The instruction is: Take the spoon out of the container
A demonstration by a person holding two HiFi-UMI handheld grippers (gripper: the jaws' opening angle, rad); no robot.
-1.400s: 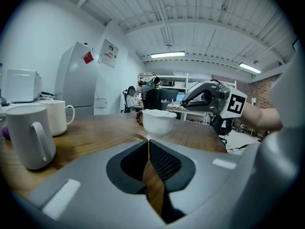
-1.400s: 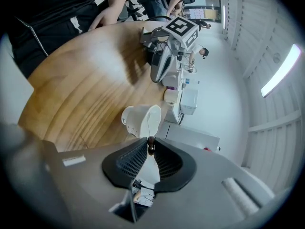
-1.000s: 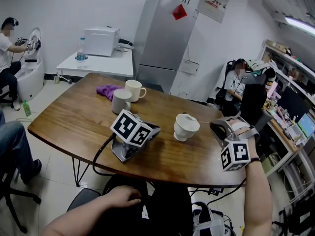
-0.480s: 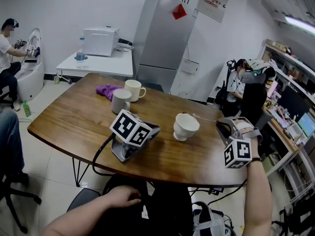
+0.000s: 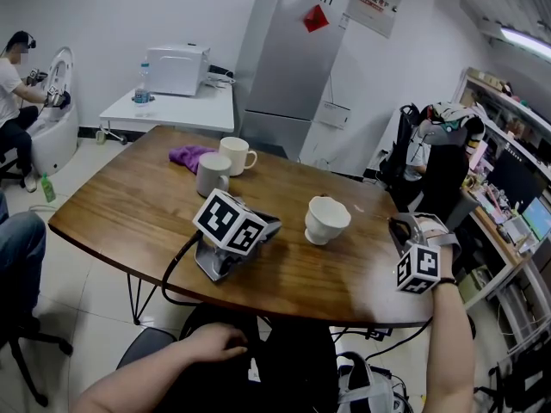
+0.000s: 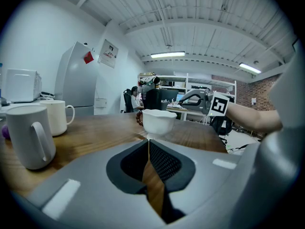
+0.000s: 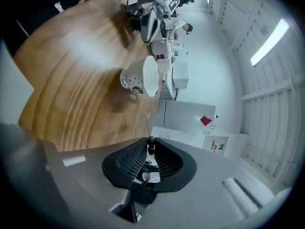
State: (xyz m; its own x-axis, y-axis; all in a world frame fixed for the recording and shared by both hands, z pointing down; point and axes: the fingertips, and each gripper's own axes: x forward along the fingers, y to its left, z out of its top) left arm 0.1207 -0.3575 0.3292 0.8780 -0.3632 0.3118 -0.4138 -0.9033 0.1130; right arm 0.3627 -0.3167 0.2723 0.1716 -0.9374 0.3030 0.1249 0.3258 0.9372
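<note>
Spoon (image 7: pixel 150 138) in right gripper (image 7: pixel 150 141), seemingly pointing forward

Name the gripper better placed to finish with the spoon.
Right. The right gripper is clamped on a thin stick, apparently the spoon, clear of the cup. The left gripper lies shut on the table, unheld.

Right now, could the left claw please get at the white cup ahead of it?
Probably, once picked up: the left claw lies unheld on the table, and the white cup stands straight ahead with only bare wood between.

Left gripper (image 6: pixel 148 144) shut; right gripper (image 7: pixel 150 144) seemingly clamped.
</note>
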